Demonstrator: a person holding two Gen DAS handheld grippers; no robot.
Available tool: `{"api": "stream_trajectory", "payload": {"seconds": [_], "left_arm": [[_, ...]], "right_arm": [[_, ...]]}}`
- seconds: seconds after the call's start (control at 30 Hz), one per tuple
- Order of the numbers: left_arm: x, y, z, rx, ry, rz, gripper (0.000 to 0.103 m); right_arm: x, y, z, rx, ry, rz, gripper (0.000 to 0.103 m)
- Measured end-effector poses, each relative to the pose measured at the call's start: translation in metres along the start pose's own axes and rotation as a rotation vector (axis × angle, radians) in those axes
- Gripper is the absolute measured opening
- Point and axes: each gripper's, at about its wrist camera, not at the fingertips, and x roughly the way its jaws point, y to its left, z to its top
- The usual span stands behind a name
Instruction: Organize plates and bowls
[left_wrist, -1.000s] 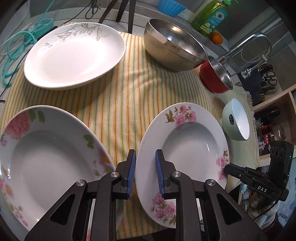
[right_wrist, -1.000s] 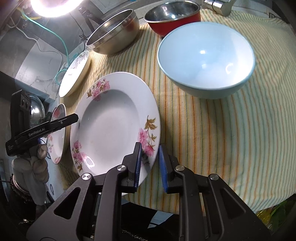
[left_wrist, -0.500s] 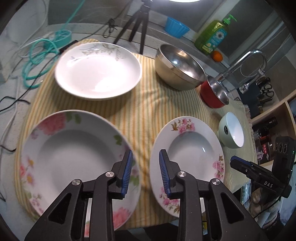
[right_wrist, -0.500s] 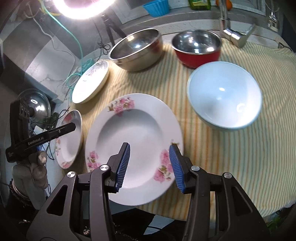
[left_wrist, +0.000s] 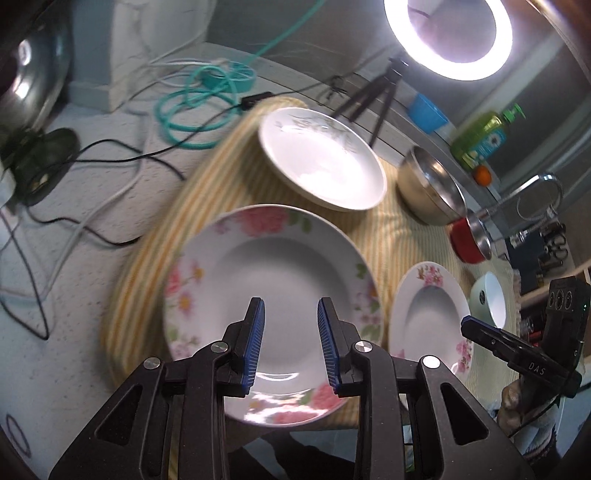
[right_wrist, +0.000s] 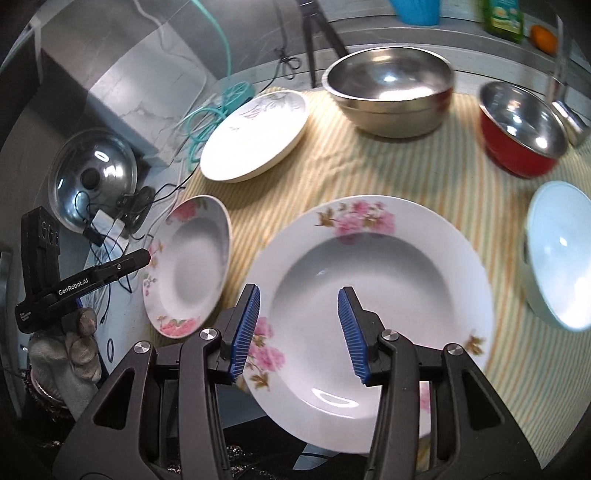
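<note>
Floral plates (left_wrist: 273, 280) (right_wrist: 376, 295) flat on striped cloth (right_wrist: 369, 177), rims up.

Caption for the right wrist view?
Open right gripper above pink-flowered soup plate on striped cloth, bowls behind.

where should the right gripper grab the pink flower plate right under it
Likely the near rim of the pink flower plate, where it seems to overhang the striped cloth. The right gripper could come in low from the near side, one finger over the flat rim, one under.
</note>
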Motion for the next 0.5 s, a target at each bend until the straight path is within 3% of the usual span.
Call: {"api": "stream_trajectory", "payload": {"seconds": [0.5], "left_arm": [[-0.005,0.058,-0.007,-0.143,-0.022,0.054,0.028]], "right_arm": [[0.051,0.038,0.028,-0.085,0.086,0.044,0.046]]}}
